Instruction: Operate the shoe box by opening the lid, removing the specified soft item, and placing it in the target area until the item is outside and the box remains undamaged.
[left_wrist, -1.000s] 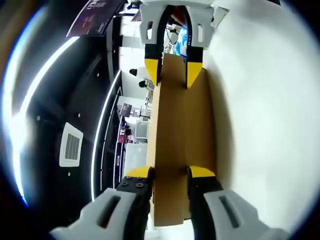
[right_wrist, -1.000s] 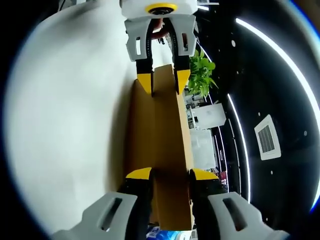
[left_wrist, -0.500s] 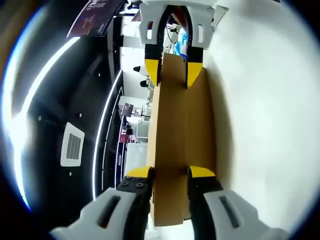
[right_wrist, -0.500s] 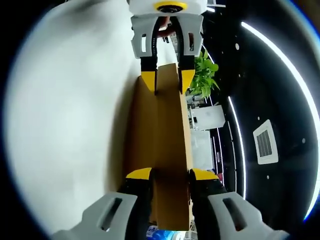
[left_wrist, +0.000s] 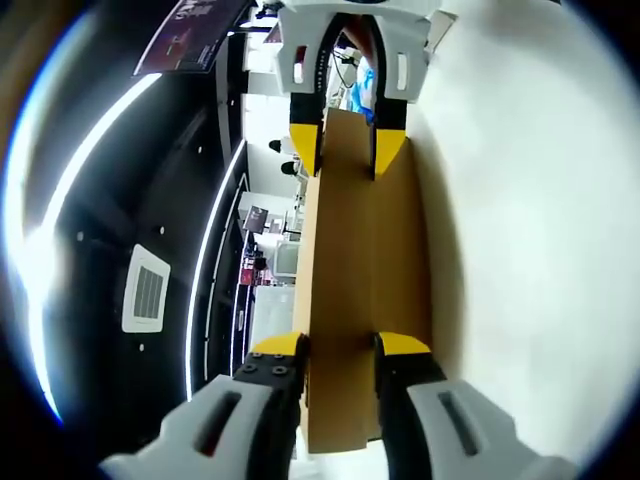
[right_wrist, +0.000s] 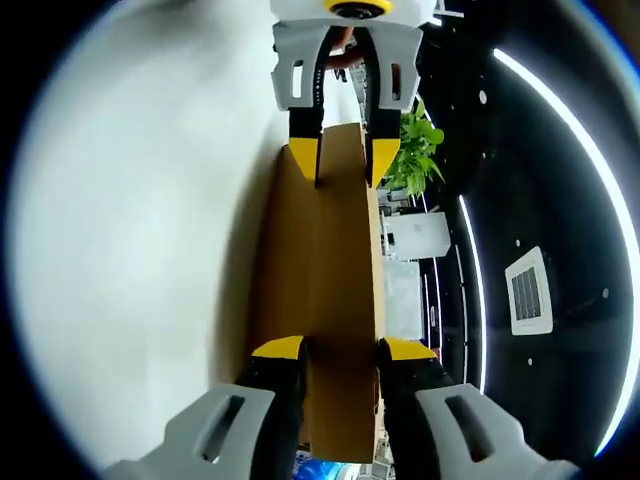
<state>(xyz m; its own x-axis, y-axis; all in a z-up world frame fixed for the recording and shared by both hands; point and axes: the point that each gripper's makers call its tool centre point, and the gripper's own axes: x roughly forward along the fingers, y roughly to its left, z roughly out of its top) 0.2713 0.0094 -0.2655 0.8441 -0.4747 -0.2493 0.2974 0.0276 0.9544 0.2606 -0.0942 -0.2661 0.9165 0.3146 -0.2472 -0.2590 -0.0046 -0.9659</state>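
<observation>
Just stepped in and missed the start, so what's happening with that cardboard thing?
A person holds a brown cardboard shoe box between two hand-held grippers, one at each end. The left gripper is shut on the near end in the left gripper view, and the right gripper clamps the opposite end. The box sits beside a white surface. No soft item is visible yet.

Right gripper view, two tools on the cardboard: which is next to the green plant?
The left tool, at the top, clamping the cardboard beside the plant; the right tool rises from the bottom.
</observation>
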